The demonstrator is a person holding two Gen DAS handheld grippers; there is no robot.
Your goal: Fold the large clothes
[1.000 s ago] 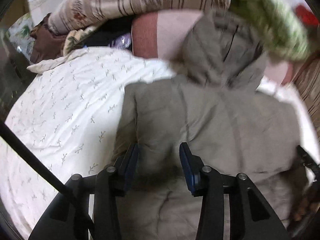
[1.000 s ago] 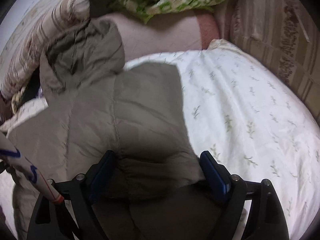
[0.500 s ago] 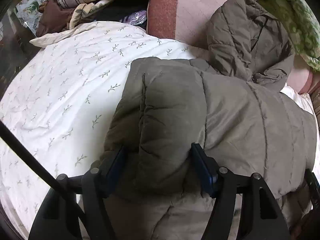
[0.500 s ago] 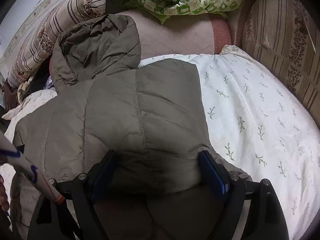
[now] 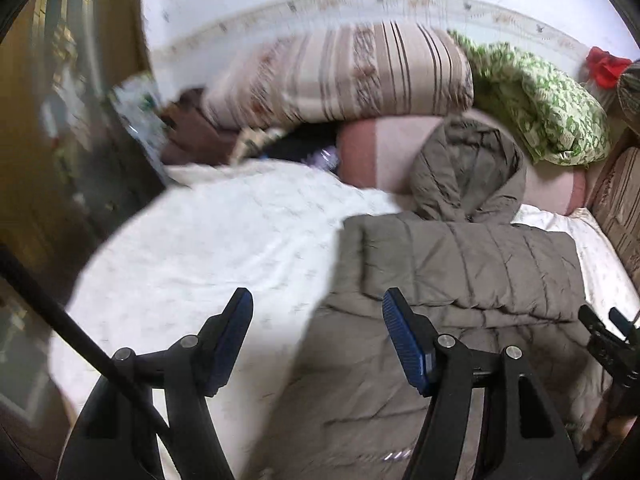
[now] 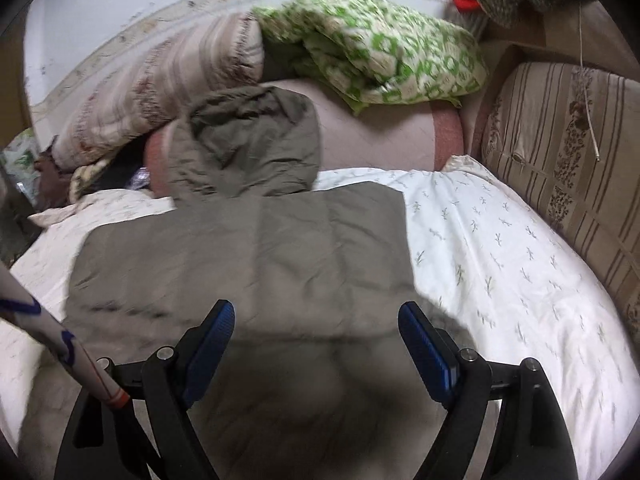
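Observation:
A grey-brown quilted hooded jacket (image 5: 460, 280) lies on the white leaf-print bedsheet (image 5: 208, 248), hood (image 5: 468, 168) toward the pillows, sides folded in. My left gripper (image 5: 316, 336) is open and empty, raised above the jacket's left edge. In the right wrist view the jacket (image 6: 248, 248) fills the middle, hood (image 6: 248, 144) at the top. My right gripper (image 6: 316, 344) is open and empty above the jacket's lower part. The right gripper also shows at the left wrist view's right edge (image 5: 608, 340).
A striped pillow (image 5: 340, 76), a green-patterned quilt (image 6: 380, 48) and a pink bolster (image 6: 380, 136) are stacked at the bed's head. A striped padded panel (image 6: 560, 160) borders the right side. A dark cabinet (image 5: 60, 140) stands left of the bed.
Both grippers have let go of the jacket's folded sides and pulled back and up. The jacket now lies flat on the sheet, narrower, with its sides folded in.

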